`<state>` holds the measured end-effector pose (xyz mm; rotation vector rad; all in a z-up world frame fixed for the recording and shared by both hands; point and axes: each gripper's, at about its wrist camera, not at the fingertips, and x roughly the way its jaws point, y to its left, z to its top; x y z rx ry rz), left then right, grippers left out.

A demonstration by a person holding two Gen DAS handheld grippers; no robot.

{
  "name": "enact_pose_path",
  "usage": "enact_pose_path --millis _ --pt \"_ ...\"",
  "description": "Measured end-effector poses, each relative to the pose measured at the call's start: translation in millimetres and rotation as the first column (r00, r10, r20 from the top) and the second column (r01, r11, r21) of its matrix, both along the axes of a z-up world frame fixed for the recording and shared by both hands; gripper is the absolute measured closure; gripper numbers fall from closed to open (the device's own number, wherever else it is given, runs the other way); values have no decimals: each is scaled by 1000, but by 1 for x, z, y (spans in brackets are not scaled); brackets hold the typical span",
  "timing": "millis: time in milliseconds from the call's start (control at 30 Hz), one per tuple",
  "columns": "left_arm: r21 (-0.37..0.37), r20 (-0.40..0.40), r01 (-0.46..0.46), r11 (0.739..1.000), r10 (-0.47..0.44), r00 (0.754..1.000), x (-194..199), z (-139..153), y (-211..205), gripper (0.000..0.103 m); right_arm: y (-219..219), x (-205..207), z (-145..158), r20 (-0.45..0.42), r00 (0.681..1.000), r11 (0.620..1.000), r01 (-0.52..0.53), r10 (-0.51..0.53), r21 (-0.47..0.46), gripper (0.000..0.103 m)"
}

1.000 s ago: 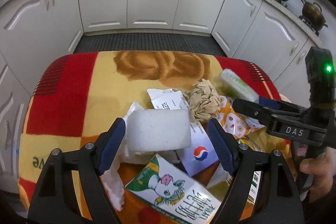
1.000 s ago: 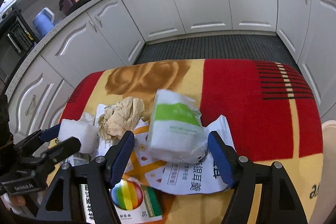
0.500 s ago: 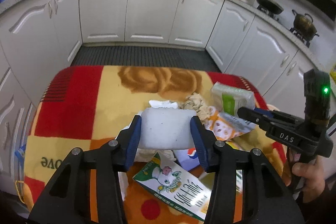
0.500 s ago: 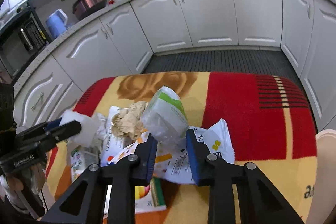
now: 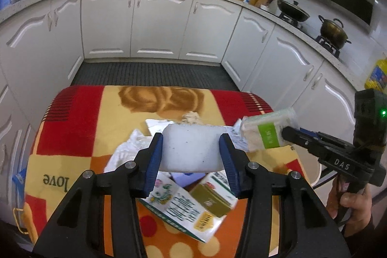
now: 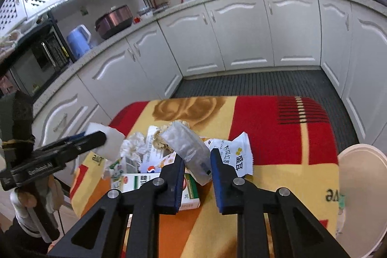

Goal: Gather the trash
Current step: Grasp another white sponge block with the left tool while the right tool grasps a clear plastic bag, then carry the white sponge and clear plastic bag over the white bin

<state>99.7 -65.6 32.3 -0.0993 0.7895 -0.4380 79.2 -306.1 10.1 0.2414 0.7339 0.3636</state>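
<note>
My left gripper (image 5: 191,140) is shut on a white foam block (image 5: 191,154) and holds it above the trash pile; the block (image 6: 110,142) also shows at the left of the right wrist view. My right gripper (image 6: 197,156) has a plastic tissue pack (image 6: 185,144) with a green label (image 5: 269,137) between its pads, lifted off the pile, and its jaws are closing on it. Below lie a crumpled brown paper (image 6: 160,140), a white snack wrapper (image 6: 238,157), a printed carton (image 5: 181,207) and a green box (image 5: 210,200).
The trash sits on a small table under a red, yellow and orange blanket (image 5: 79,127). A pale pink round container (image 6: 358,197) stands at the table's right edge. White kitchen cabinets (image 5: 157,23) and a dark ribbed floor mat (image 5: 150,74) lie beyond. A hand (image 5: 350,200) holds the right gripper's handle.
Both grippers shut on what lay between their open jaws, the left on the foam block and the right on the tissue pack. Both then rose and lifted them off the pile.
</note>
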Motion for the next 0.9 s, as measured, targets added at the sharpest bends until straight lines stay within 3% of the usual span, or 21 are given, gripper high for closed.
enact_pose_path --millis 900 --pt "40 24 121 992 -122 992 -28 8 -77 58 -60 -46 13 26 995 994 96 -97 54 88"
